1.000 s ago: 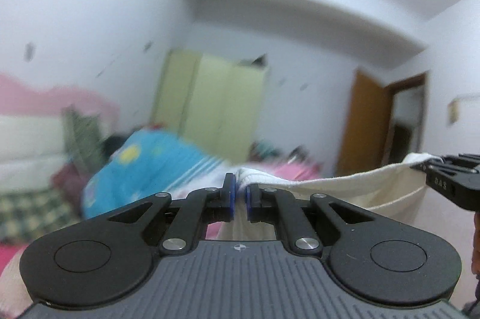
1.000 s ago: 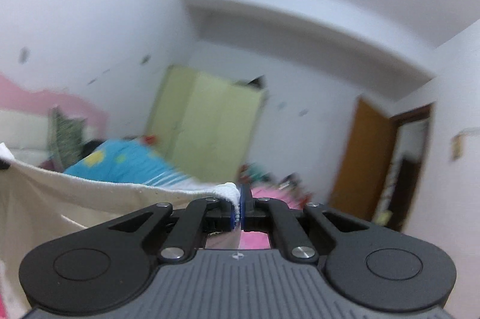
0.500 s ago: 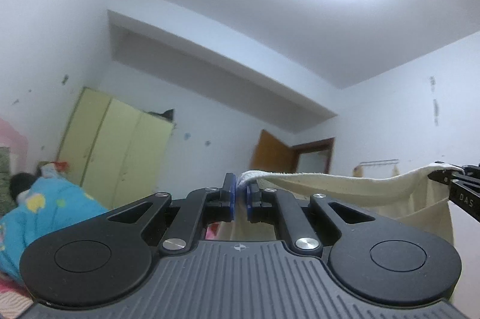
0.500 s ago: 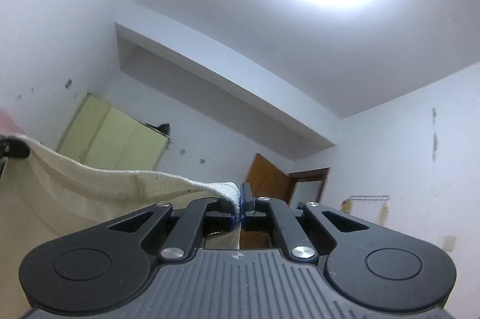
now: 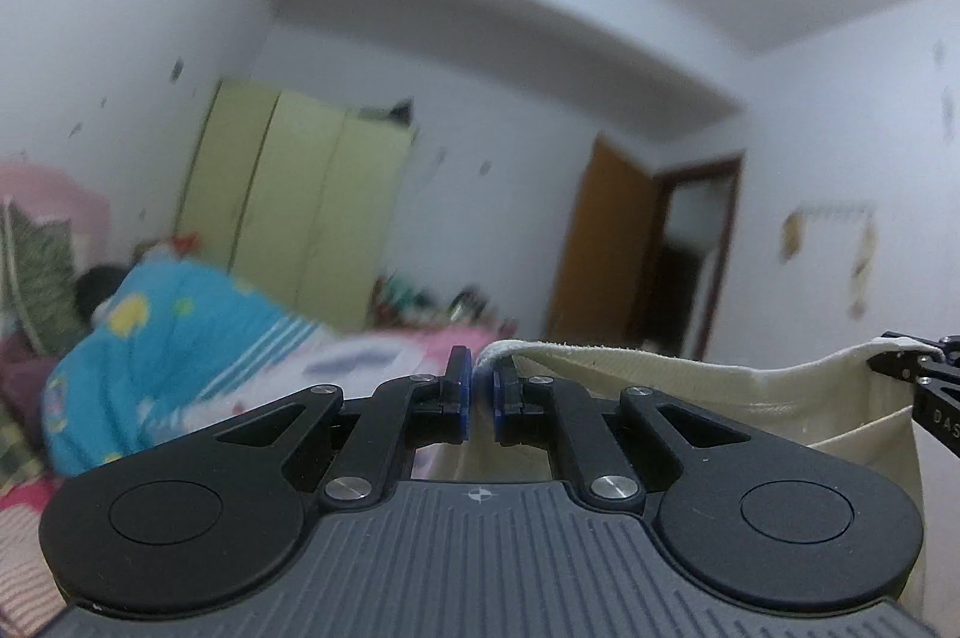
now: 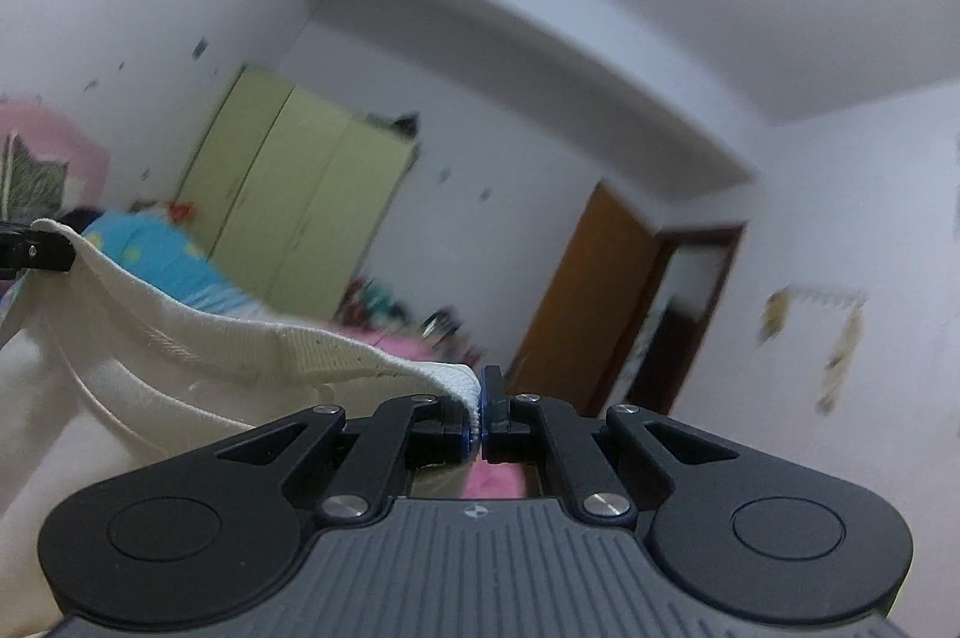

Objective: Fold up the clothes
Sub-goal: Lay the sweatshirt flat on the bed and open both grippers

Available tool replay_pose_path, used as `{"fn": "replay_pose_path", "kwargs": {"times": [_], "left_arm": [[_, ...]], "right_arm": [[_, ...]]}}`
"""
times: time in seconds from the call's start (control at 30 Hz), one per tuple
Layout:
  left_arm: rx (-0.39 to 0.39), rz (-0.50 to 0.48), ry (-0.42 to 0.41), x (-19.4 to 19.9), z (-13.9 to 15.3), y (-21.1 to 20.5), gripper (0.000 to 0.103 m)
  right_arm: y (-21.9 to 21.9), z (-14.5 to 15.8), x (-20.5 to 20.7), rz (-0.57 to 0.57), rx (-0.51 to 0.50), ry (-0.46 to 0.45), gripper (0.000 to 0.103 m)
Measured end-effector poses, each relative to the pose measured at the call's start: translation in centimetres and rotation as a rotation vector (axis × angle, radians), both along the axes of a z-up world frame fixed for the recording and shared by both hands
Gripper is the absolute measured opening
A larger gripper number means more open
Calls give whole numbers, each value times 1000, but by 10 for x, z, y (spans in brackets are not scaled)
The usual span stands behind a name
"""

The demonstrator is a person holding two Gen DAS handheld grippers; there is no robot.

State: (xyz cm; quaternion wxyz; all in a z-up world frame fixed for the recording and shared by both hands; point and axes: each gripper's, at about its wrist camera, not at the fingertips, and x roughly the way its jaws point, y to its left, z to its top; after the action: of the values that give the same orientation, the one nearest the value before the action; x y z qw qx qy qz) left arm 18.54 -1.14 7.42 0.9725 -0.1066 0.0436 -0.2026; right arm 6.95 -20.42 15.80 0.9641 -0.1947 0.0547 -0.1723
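A cream garment [image 5: 690,392] hangs stretched in the air between the two tools — the left gripper [image 5: 478,386] pinches one top corner, the right gripper [image 6: 482,407] the other. Far behind: a blue quilt [image 5: 174,338] at left, a yellow-green wardrobe [image 5: 300,200], an orange door [image 5: 600,242] at right.

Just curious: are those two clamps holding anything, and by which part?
Yes: one cream garment, stretched between them. The left gripper pinches one end of its ribbed top hem; the right gripper pinches the other.
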Motion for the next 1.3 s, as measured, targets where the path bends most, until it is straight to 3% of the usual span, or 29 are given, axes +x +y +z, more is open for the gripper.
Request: {"fn": "replay_pose_path", "kwargs": {"times": [0.17, 0.3, 0.37, 0.43, 0.5, 0.57, 0.63, 0.8, 0.9, 1.13, 1.23, 1.3], "left_arm": [[90, 58, 99, 71, -44, -36, 5], [173, 104, 188, 133, -105, -56, 9], [221, 82, 310, 163, -152, -58, 13], [233, 67, 499, 203, -208, -57, 32], [221, 74, 660, 226, -261, -47, 34], [199, 124, 741, 232, -299, -31, 34], [164, 167, 778, 231, -321, -14, 37], [105, 203, 827, 206, -355, 27, 41], [107, 147, 873, 181, -361, 45, 41], [228, -161, 1075, 97, -370, 60, 58], [322, -243, 1084, 64, -380, 52, 67], [392, -266, 1081, 54, -390, 42, 66]], "right_arm": [[-53, -58, 86, 76, 148, 119, 3], [-82, -127, 177, 148, 246, 213, 3], [-93, -181, 230, 148, 328, 333, 7], [-107, -238, 282, 141, 432, 477, 13], [-119, -302, 321, 103, 554, 633, 28], [-122, -363, 335, 43, 635, 750, 28], [-123, -400, 326, 21, 693, 771, 28], [-127, -419, 276, 20, 801, 666, 43], [-122, -408, 257, 43, 877, 638, 43], [-52, -392, 212, 182, 993, 857, 43], [-22, -392, 178, 161, 1005, 949, 43], [-11, -394, 156, 125, 998, 999, 43]]}}
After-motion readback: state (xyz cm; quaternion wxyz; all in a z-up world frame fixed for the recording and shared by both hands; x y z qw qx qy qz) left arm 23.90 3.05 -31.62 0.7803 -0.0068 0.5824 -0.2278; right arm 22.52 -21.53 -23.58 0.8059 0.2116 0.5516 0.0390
